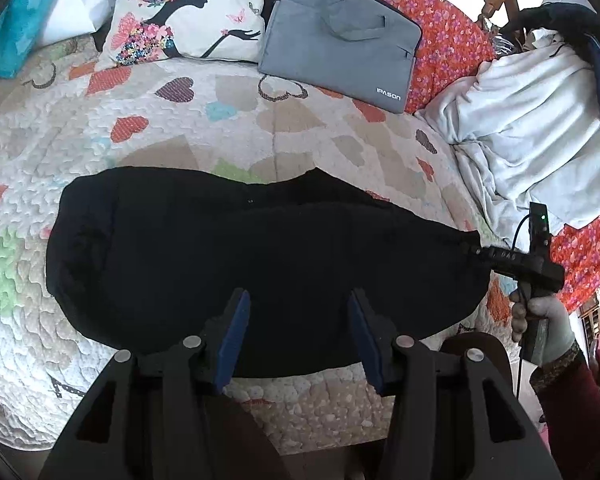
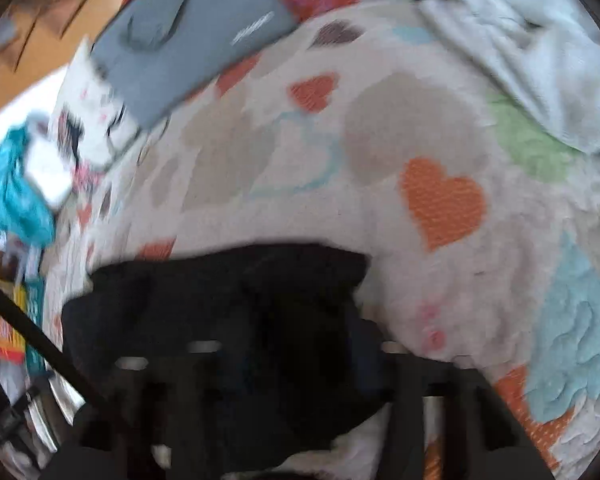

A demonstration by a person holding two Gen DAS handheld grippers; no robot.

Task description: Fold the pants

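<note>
Left hand-held gripper point(image 1: 298, 336): spread wide over black pants point(image 1: 260, 256) | right hand-held gripper point(image 1: 470, 249): at pants' edge, grip unclear

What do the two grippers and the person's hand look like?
The left gripper has a black frame, silver round bolts and blue pads. The right gripper is a black bar carrying a small box with a green light and a thin black cable. The hand wears a pale glove and a dark red sleeve.
</note>
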